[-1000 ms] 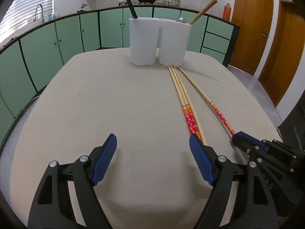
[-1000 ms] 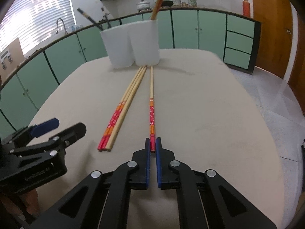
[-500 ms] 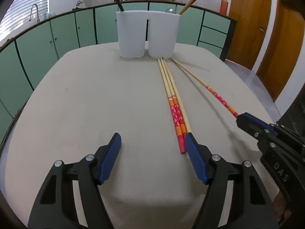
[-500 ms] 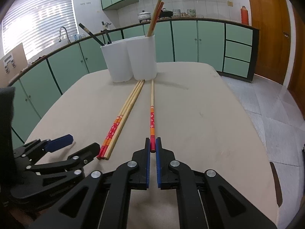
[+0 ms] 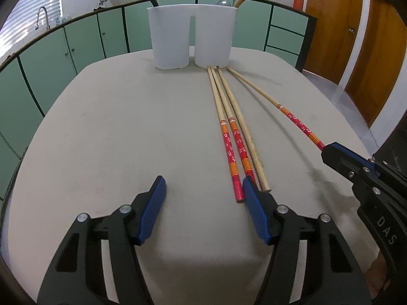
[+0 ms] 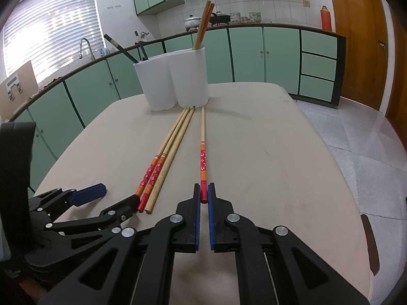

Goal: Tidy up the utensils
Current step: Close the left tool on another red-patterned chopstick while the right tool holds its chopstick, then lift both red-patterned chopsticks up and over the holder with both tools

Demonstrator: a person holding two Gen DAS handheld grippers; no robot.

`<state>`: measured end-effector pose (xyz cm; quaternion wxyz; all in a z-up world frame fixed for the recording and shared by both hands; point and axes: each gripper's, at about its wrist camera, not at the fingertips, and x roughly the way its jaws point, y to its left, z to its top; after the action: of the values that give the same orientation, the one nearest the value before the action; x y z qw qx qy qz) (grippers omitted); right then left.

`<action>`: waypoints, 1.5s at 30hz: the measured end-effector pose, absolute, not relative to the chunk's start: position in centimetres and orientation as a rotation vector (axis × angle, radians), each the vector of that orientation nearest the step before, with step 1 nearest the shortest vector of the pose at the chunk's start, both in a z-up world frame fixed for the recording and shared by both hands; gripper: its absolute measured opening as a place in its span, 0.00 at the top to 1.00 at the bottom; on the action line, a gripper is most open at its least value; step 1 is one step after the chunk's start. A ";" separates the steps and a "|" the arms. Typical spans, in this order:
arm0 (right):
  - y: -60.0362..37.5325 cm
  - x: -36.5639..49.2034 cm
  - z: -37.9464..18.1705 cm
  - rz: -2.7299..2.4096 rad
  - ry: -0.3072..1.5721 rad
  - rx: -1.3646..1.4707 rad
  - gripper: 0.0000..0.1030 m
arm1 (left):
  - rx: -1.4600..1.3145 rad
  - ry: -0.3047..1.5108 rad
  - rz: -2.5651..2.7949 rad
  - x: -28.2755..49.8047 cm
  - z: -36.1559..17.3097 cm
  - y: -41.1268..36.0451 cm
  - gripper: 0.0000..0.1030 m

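Three chopsticks (image 5: 232, 137) lie side by side on the beige table (image 5: 114, 132), two with red and orange ends, one plain. My left gripper (image 5: 203, 181) is at their near ends with its jaws closing. One red tip sits just inside the right pad (image 5: 254, 203), and the pads press on nothing. A fourth chopstick (image 6: 202, 152) lies apart. My right gripper (image 6: 203, 188) is shut on its red end. At the far edge stands a white two-cup holder (image 5: 193, 38) with dark chopsticks in its left cup and wooden ones in its right.
Green cabinets (image 6: 254, 56) and a counter with pots run behind the table. Wooden doors (image 5: 330, 25) and tiled floor (image 6: 356, 139) lie to the right. In the right wrist view my left gripper (image 6: 118, 195) sits low on the left, beside the three chopsticks (image 6: 162, 162).
The left gripper's jaws have narrowed and it has shifted right and nearer the table, so its right finger now meets the three chopsticks' ends. The right gripper still holds the single chopstick.
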<state>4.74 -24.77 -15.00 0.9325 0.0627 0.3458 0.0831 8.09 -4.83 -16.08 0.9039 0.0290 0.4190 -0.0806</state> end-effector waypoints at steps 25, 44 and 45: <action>-24.6 4.3 -12.1 0.169 0.627 0.081 0.95 | 0.047 0.680 -0.141 5.9 -10.8 -3.1 0.95; -25.0 5.3 -3.2 0.209 0.488 0.080 0.95 | 0.001 0.463 -0.187 5.7 -1.8 -2.2 0.95; -25.1 5.5 -2.8 0.215 0.486 0.088 0.95 | -0.002 0.457 -0.192 5.8 -1.5 -2.2 0.95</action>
<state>5.51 -25.09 -2.75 0.9640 0.0435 0.2401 0.1062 5.84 -2.19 -1.46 0.9695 -0.0009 0.2260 -0.0948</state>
